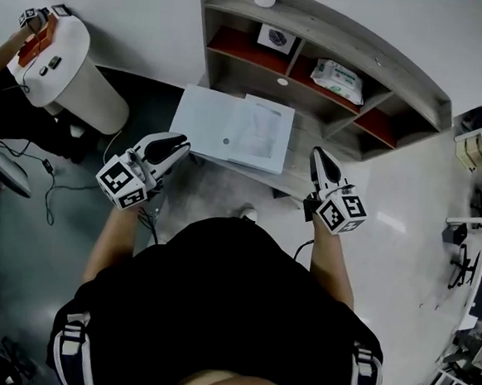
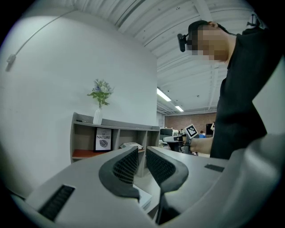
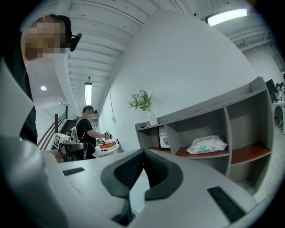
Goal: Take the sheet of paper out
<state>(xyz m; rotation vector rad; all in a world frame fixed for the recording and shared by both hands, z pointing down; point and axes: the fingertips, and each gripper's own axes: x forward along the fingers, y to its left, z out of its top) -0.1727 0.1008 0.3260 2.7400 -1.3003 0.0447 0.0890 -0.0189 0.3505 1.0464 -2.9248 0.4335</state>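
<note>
Left gripper (image 1: 181,146): jaws slightly parted, empty. Right gripper (image 1: 317,154): jaws closed, empty. Sheet of paper (image 1: 261,133): flat on desk (image 1: 299,155), untouched.

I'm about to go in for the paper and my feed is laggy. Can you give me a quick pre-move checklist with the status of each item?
1. Paper located: ok. The white paper stack lies flat on the low ledge.
2. Left gripper ready to grasp: ok. Its jaws are slightly apart with nothing between them.
3. Right gripper ready to grasp: not ok. Its jaws are together and empty.
4. Grippers clear of the paper: ok. Neither gripper has it between its pads.
5. Which sheet comes out: cannot tell. The layers on the stack are not distinct.
6. Bystander items clear: ok. The wipes pack and framed print sit back in the shelf compartments.
</note>
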